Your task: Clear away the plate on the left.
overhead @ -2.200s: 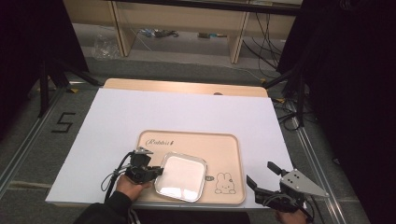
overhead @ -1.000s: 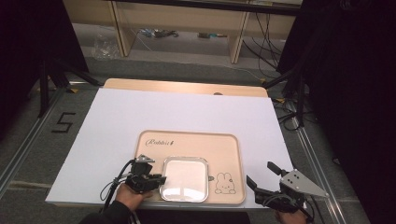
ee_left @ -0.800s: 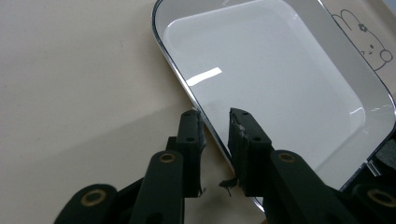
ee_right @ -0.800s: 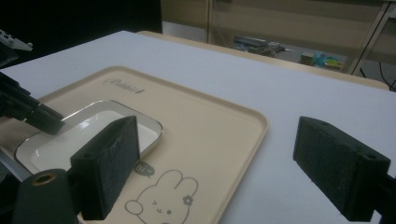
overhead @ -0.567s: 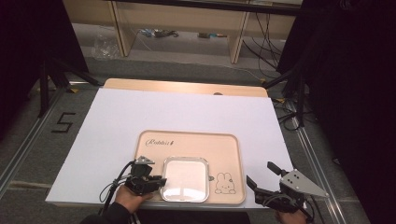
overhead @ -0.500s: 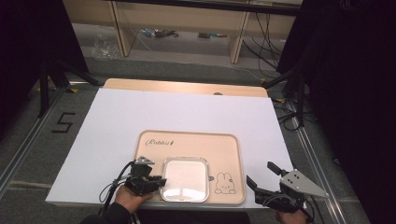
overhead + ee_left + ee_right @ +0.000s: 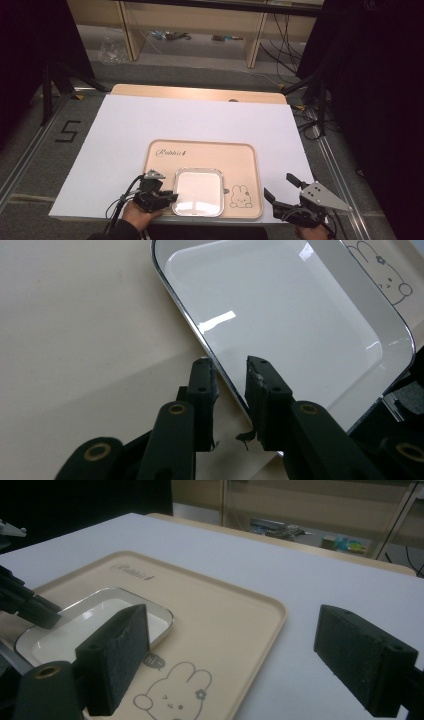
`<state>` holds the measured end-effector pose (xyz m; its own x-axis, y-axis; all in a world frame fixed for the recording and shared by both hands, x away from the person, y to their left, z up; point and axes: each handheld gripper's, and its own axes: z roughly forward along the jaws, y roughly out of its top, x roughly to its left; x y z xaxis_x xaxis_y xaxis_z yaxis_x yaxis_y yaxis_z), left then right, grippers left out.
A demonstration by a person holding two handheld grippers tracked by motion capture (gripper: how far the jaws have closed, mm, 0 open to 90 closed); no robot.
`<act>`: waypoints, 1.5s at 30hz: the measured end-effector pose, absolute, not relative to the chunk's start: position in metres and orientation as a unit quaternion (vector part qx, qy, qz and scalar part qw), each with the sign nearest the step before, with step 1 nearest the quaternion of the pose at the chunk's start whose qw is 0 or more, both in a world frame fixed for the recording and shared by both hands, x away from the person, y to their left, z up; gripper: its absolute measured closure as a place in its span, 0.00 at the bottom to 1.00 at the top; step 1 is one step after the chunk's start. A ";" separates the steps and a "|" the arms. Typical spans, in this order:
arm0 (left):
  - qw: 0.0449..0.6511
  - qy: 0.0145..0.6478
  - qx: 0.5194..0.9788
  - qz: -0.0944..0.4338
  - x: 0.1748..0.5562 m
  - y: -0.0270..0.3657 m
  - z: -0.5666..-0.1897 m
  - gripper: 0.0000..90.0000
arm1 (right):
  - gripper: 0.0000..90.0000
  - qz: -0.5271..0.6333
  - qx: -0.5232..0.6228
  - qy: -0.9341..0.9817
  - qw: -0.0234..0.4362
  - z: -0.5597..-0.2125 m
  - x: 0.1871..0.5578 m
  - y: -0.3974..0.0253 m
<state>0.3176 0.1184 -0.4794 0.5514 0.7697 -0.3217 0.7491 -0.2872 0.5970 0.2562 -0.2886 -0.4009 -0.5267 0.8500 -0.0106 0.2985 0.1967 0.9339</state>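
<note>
plate (image 7: 198,191) sits on the beige tray (image 7: 202,152), at its near edge. left gripper (image 7: 229,385) fingers clench the plate's rim. right gripper (image 7: 281,191) fingers spread wide, holding nothing, beside the tray.

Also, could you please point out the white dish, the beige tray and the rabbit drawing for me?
white dish (image 7: 198,191): high view, middle of its flat white floor.
beige tray (image 7: 210,154): high view, bare surface beyond the dish.
rabbit drawing (image 7: 172,694): right gripper view, on the rabbit's face.
</note>
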 end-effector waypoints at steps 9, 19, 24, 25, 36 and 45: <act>0.366 0.476 0.799 0.017 0.314 0.117 -0.479 0.80 | 0.17 0.495 0.405 0.717 0.277 -0.401 0.255 -0.287; 0.365 0.462 0.808 0.031 0.313 0.123 -0.471 0.53 | 0.17 0.494 0.393 0.724 0.280 -0.401 0.257 -0.289; 0.369 0.469 0.801 0.050 0.313 0.129 -0.466 0.42 | 0.17 0.494 0.392 0.724 0.280 -0.401 0.257 -0.289; 0.376 0.476 0.794 0.054 0.313 0.130 -0.466 0.42 | 0.17 0.495 0.393 0.723 0.281 -0.401 0.257 -0.289; 0.387 0.464 0.794 0.066 0.313 0.143 -0.456 0.35 | 0.17 0.494 0.392 0.724 0.280 -0.401 0.256 -0.289; 0.431 0.472 0.764 0.087 0.313 0.156 -0.449 0.27 | 0.17 0.495 0.392 0.723 0.281 -0.401 0.257 -0.289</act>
